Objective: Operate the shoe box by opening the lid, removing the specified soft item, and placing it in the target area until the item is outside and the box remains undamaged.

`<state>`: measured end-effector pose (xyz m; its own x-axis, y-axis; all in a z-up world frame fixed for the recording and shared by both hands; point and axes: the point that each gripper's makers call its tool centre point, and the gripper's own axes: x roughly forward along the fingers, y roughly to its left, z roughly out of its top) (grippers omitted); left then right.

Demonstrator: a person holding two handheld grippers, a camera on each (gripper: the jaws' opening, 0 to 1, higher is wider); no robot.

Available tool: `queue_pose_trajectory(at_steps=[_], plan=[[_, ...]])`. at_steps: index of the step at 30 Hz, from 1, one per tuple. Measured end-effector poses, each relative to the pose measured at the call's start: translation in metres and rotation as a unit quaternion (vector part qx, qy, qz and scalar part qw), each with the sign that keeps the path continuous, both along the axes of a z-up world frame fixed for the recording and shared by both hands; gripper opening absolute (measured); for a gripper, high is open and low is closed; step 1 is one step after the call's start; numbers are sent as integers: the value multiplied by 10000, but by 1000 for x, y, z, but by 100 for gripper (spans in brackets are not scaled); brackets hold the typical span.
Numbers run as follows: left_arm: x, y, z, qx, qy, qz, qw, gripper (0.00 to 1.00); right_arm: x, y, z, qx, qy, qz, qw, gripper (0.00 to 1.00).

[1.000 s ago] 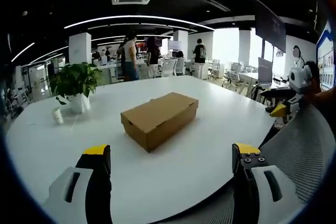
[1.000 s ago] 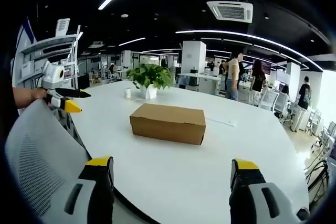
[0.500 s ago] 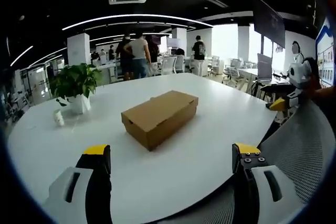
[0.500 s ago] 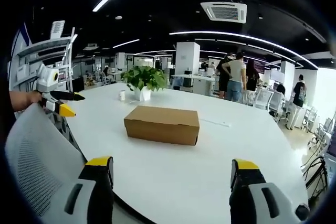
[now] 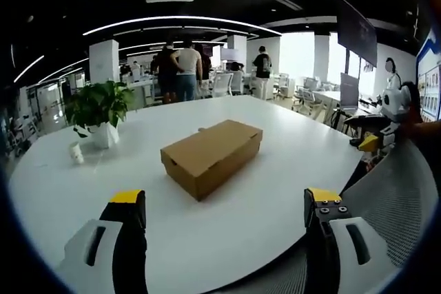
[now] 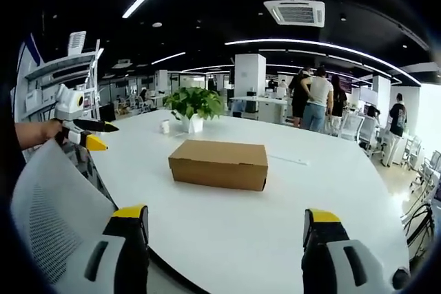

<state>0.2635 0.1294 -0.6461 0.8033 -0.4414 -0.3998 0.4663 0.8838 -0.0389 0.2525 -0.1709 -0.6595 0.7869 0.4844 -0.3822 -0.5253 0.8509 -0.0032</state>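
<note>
One small white cup [image 5: 76, 152], one potted plant [image 5: 98, 111] near table's [image 5: 227, 218] far left edge. One shoe box [image 5: 210, 156], lid shut, mid-table, well apart from both. Two grippers: left gripper [image 5: 226, 204] level short of near edge, jaws wide apart, nothing between; right gripper [image 6: 224, 219] likewise, fingers spread, holding nothing. Mesh chair back [image 6: 52, 218] at near edge. Since half second ago: box unmoved, standing people [image 5: 179, 70] beyond table have shifted slightly.
</note>
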Motion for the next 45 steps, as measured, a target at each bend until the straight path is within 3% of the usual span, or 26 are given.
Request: queue_pose_trajectory(at_steps=[21, 45], plan=[[22, -9, 9, 21, -32, -159, 9999, 98, 28, -6, 15, -143, -177, 27, 9997, 90], [36, -21, 5, -114, 38, -161, 9998, 96, 49, -7, 19, -211, -240, 88, 9995, 90]])
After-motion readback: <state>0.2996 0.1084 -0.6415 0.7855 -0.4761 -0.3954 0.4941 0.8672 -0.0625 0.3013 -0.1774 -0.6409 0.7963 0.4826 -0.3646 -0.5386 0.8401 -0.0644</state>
